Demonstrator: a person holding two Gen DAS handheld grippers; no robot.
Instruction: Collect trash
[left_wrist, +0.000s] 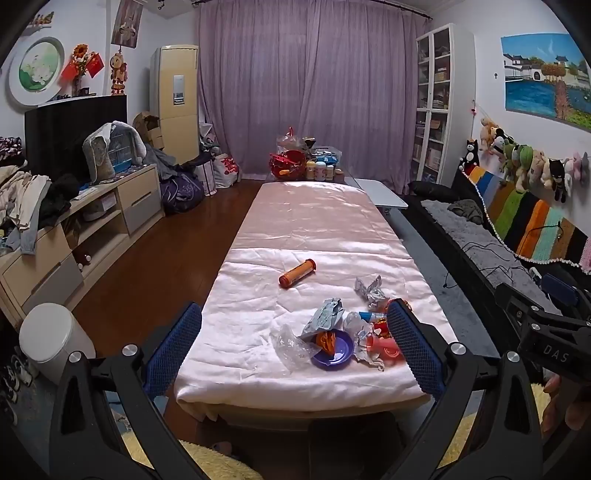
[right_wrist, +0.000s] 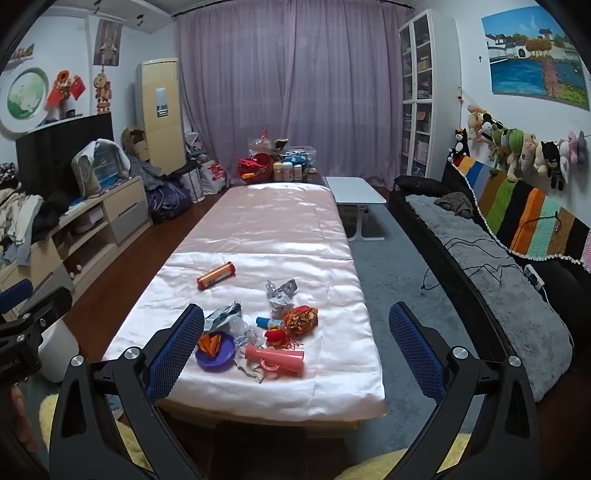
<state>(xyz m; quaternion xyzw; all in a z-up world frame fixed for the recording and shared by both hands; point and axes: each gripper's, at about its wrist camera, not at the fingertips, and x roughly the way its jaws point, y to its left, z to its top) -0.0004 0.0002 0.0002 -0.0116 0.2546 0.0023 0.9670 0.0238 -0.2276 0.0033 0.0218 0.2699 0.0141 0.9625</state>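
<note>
Trash lies on the near end of a long table under a pale pink cloth (left_wrist: 306, 221) (right_wrist: 280, 221). There is an orange tube (left_wrist: 297, 272) (right_wrist: 216, 275), crumpled silver foil (left_wrist: 369, 288) (right_wrist: 281, 290), a grey wrapper (left_wrist: 325, 317) (right_wrist: 223, 314), clear plastic (left_wrist: 286, 343), a purple bowl with orange peel (left_wrist: 332, 349) (right_wrist: 215, 350), a pink cup on its side (right_wrist: 275, 360) and a red-orange mesh bundle (right_wrist: 301, 319). My left gripper (left_wrist: 293, 347) is open and empty, short of the pile. My right gripper (right_wrist: 295, 350) is open and empty, also short of it.
A white lidded bin (left_wrist: 51, 338) (right_wrist: 59, 347) stands on the floor left of the table. A drawer unit (left_wrist: 92, 221) runs along the left wall. A grey-covered sofa (right_wrist: 498, 280) is on the right. Bottles and a red basket (left_wrist: 295, 164) crowd the table's far end.
</note>
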